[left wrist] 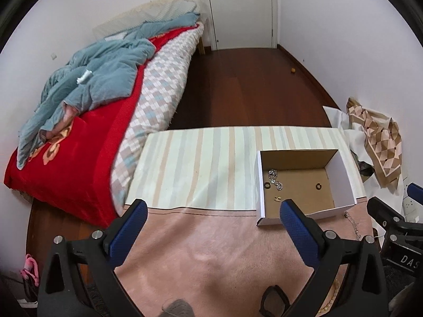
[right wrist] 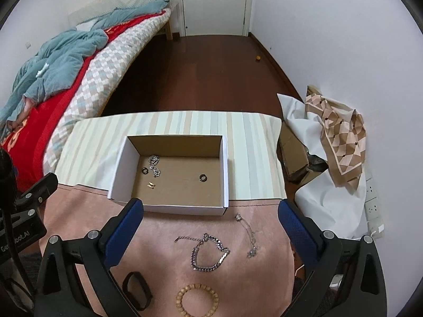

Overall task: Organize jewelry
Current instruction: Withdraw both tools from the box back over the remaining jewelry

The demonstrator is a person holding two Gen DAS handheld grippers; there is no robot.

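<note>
Both our grippers, left gripper [left wrist: 214,227] and right gripper [right wrist: 211,224], hang wide open, holding nothing; chunky chain bracelet [right wrist: 208,252] lies lower centre, box [right wrist: 223,174] just above.

The room has plain white walls [right wrist: 317,39] and a dark brown wooden floor [right wrist: 206,79]. At the far end stands a closed white door [right wrist: 214,2] with a metal handle. Along the left wall is a bed [left wrist: 158,84] with a checked mattress, a red blanket [left wrist: 79,153] and a crumpled blue-grey quilt [left wrist: 100,79] on top. On the right, near the wall, lie white sheets [right wrist: 325,206], a beige patterned cloth [right wrist: 341,142] and a cardboard box [right wrist: 293,148]. A small orange ball [right wrist: 258,57] rests on the floor by the wall. A white socket strip [right wrist: 372,203] is on the right.
</note>
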